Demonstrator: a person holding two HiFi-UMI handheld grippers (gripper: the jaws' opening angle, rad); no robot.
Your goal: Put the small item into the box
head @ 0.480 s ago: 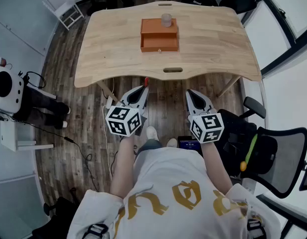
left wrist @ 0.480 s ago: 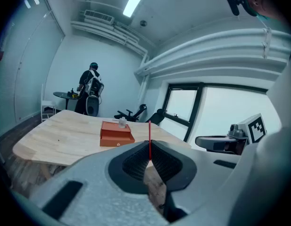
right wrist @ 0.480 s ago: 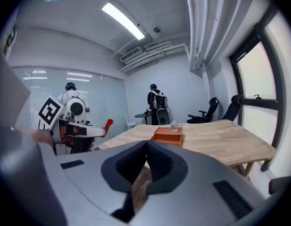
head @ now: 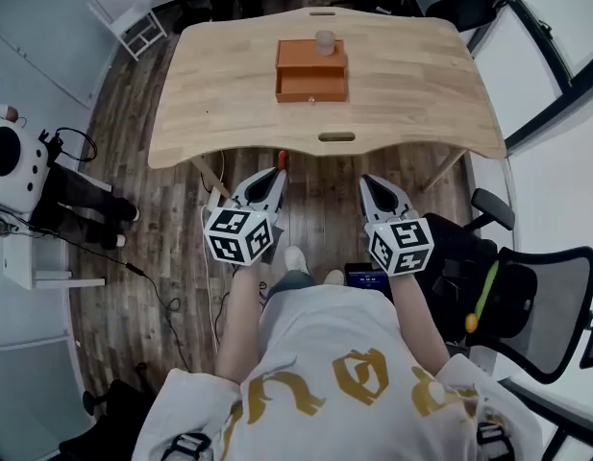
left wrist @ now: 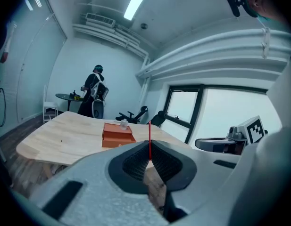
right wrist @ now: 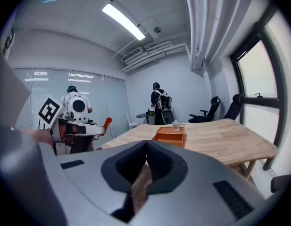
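A person in a white shirt with gold print stands at the near edge of a light wooden table with rounded corners (head: 421,84), holding a grey two-jaw tool in each hand above a dark plank floor (head: 320,195). The left gripper (head: 278,171), which has a thin red strip at its tip, has its fingers pressed together with nothing between them, as its own view shows (left wrist: 149,149). The right gripper (head: 369,181) is likewise closed and empty, its dark ribbed pads meeting at the tip (right wrist: 146,147). Both tools are short of the table's near edge, side by side but apart, pointing toward the far side and slightly downward. The flat orange rectangular box (head: 311,83) sits on the far middle of the table, well apart from both grippers. The small clear jar-like item (head: 325,41) stands upright on the far part of the box's top, right of its centre. Whether the box is open cannot be told. The box and the item also show beyond the jaws in the left gripper view (left wrist: 123,123) and the right gripper view (right wrist: 176,125). A black mesh office chair (head: 551,296) stands at the near right, beside the table.
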